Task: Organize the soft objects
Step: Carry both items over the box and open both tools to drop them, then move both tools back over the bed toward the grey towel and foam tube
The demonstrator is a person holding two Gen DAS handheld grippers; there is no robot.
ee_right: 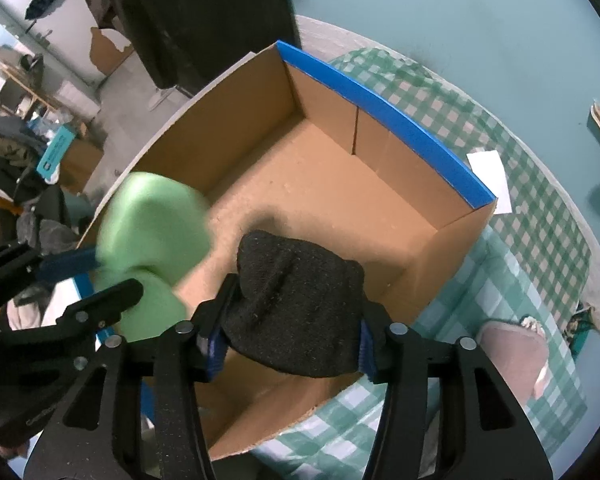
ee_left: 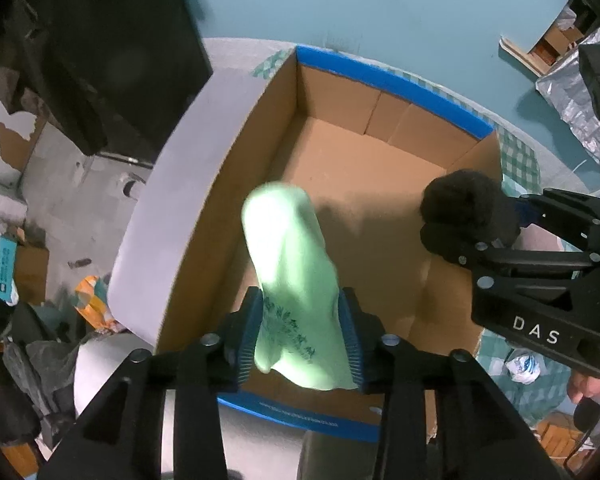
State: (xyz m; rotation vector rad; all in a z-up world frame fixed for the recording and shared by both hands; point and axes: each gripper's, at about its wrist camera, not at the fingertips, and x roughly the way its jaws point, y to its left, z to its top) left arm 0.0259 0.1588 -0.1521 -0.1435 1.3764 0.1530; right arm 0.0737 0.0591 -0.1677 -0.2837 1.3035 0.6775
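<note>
**Hovering over the box with a sock in each gripper**

Dangling above the open brown cardboard box with blue-taped rim (ee_left: 392,80), both items are soft knitted fabric: light, limp, unbreakable, and likely to sag or slip if pinched near an edge. A hold across the bunched middle seems safest.

The left gripper (ee_left: 302,336) has its jaws partly open, the ribbed blue pads (ee_left: 246,344) flanking the pale green printed sock (ee_left: 292,264), which droops toward the box floor; whether the pads press it I cannot tell for certain, though it hangs between them.

The right gripper (ee_right: 288,340) stands about half open around the bunched dark grey woolly sock (ee_right: 296,300), which fills the gap and touches both pads, above the box's near side.
</note>
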